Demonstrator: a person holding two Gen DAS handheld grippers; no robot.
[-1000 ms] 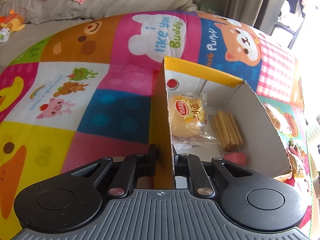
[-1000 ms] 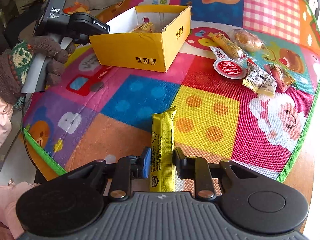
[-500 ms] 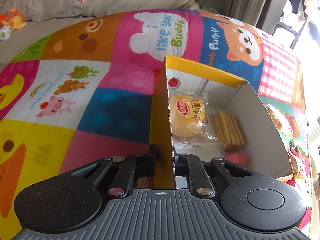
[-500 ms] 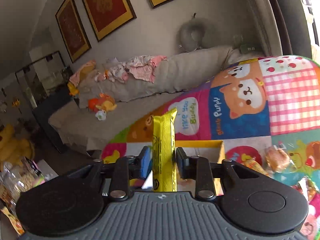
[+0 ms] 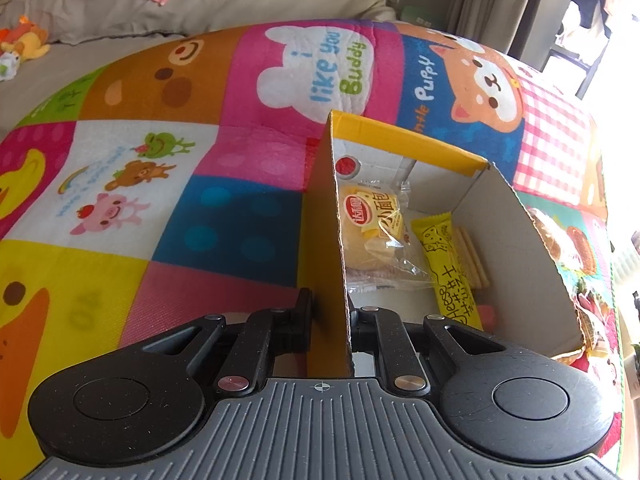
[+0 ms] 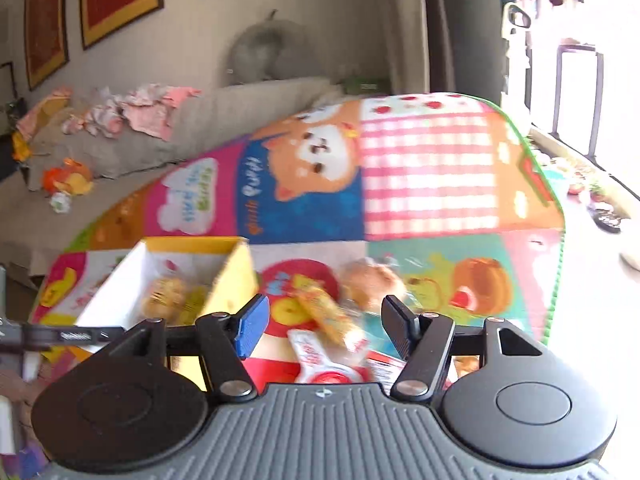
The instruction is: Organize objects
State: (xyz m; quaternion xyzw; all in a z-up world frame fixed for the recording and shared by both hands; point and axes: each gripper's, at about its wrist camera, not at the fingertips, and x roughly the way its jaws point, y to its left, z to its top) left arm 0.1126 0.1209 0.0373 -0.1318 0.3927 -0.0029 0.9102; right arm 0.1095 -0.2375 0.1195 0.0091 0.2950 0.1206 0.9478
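A yellow cardboard box (image 5: 324,248) stands on the patchwork cartoon mat (image 5: 168,184). My left gripper (image 5: 329,314) is shut on the box's near wall. Inside lie a wrapped small bread (image 5: 374,220), a yellow cheese snack bar (image 5: 446,268) and biscuit sticks (image 5: 474,256). In the blurred right wrist view, my right gripper (image 6: 322,322) is above the mat beside the box (image 6: 236,276); its jaws are opening with nothing between them. Below it lie a yellow snack packet (image 6: 326,314), a round bun (image 6: 370,284) and a red-and-white jelly cup (image 6: 320,364).
A grey sofa (image 6: 224,116) with clothes and plush toys runs behind the mat. Framed pictures hang on the wall above it. More wrapped snacks (image 5: 560,236) lie on the mat right of the box. The mat's green edge (image 6: 556,208) drops off at the right.
The right gripper let go of the yellow snack bar, which now lies in the box, and its jaws spread while it swung right. The left gripper kept its hold on the box wall.
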